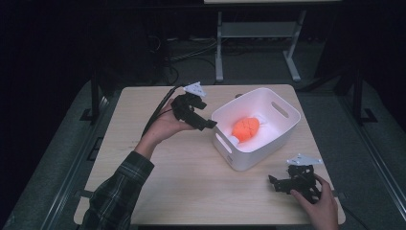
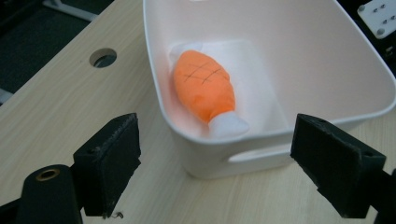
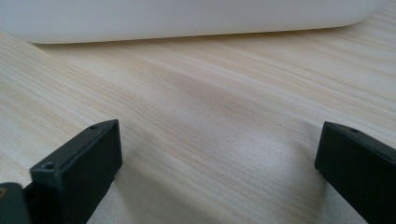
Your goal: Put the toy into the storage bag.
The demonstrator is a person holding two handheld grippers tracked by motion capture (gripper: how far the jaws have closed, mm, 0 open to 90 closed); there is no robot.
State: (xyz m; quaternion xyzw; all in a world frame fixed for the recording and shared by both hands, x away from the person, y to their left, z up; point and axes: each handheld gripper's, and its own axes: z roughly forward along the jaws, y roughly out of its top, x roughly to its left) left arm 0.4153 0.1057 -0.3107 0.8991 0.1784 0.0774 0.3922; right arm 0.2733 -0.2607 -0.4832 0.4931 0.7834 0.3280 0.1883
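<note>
Now both hand-held grippers are empty, and the orange toy lies inside the white bin.

Up at the bin's near-left corner, the left hand-held gripper (image 1: 207, 120) hangs in the air with its jaws spread wide, nothing between them; in the left gripper view its 2 black pads (image 2: 110, 161) frame the white bin (image 2: 327, 74) from just outside the rim. The orange plush toy (image 2: 204, 84), white at both ends and stitched with a dark grid, rests on the bin floor near the wall closest to that gripper. The right hand-held gripper (image 1: 278, 182) sits low on the desk (image 1: 191, 177) by the front-right corner, apart from the bin, its jaws likewise wide open over bare wood, with the bin's white wall (image 3: 187, 18) ahead of it.
</note>
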